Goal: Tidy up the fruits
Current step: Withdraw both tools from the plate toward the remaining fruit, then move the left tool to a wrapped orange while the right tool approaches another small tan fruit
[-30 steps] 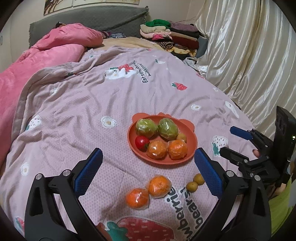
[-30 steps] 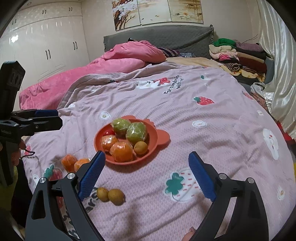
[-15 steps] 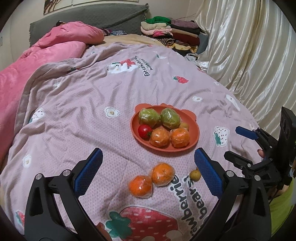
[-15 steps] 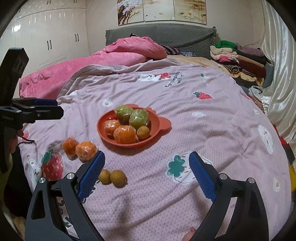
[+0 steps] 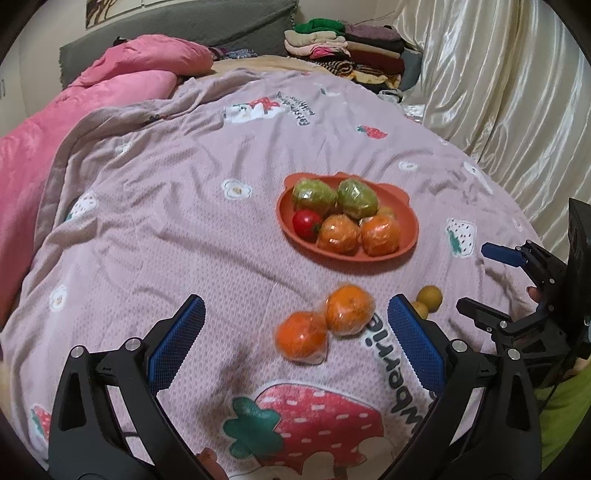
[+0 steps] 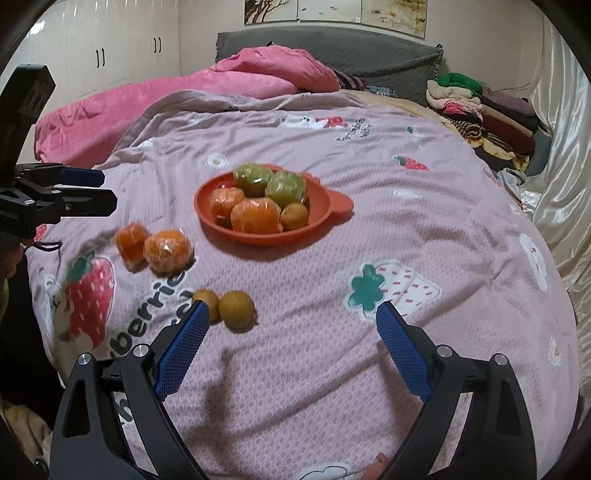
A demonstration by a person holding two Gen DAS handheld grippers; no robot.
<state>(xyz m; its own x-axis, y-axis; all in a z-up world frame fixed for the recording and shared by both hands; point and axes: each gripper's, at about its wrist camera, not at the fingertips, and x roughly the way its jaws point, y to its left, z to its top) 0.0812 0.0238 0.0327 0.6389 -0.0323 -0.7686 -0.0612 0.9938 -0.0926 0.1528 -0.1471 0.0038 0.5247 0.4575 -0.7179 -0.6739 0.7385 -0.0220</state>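
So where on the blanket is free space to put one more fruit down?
Bare blanket lies left of the orange plate, and also right of it toward the curtain. It is crowded in front of the plate: two wrapped oranges and two small brown fruits. The plate is nearly full.

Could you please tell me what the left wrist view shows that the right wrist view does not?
Only the left view shows the tomato clearly; in the right it is barely visible behind the fruit. Only the right view shows the wardrobe and wall pictures. Both share the plate, two loose oranges and two small brown fruits.
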